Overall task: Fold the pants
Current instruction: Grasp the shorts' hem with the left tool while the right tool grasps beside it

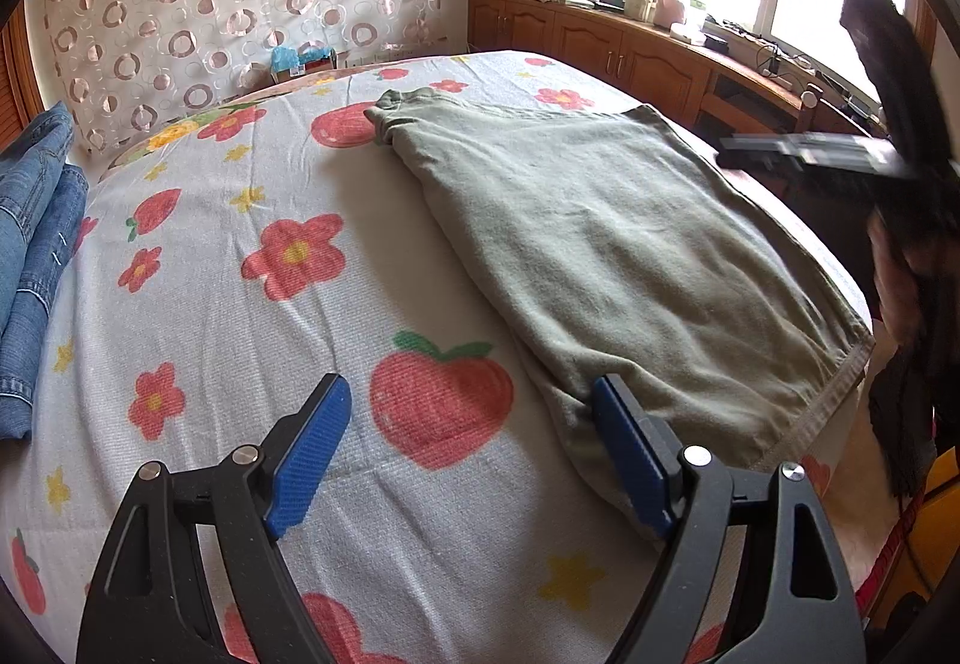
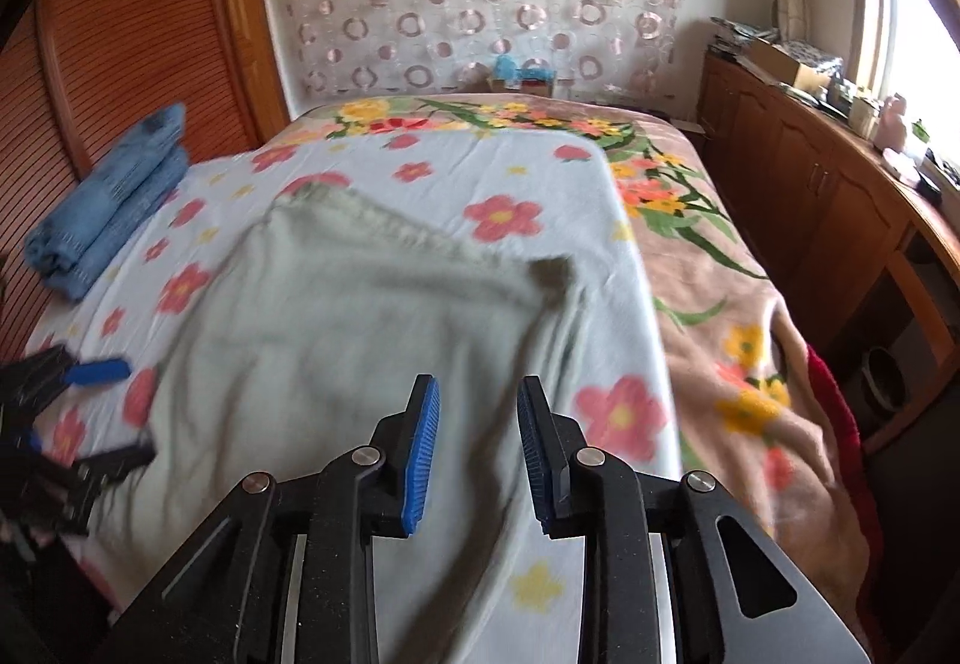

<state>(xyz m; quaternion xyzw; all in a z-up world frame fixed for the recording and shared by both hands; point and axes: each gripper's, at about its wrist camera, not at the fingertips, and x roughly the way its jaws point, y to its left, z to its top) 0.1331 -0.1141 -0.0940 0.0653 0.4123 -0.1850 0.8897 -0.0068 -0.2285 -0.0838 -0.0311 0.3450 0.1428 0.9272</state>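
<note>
both tools empty: left tool [image 1: 462, 454] wide open, right tool [image 2: 478, 454] part open. regrip pants [image 1: 600, 244] hem at 5 o'clock, fold toward 11.

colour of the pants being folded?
Grey-green pants; clearest in the left wrist view.

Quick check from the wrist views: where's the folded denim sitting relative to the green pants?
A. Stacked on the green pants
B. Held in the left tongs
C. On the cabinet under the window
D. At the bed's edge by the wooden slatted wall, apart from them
D: the denim lies at the bed's edge by the slatted wall, with flowered sheet between it and the green pants.
</note>
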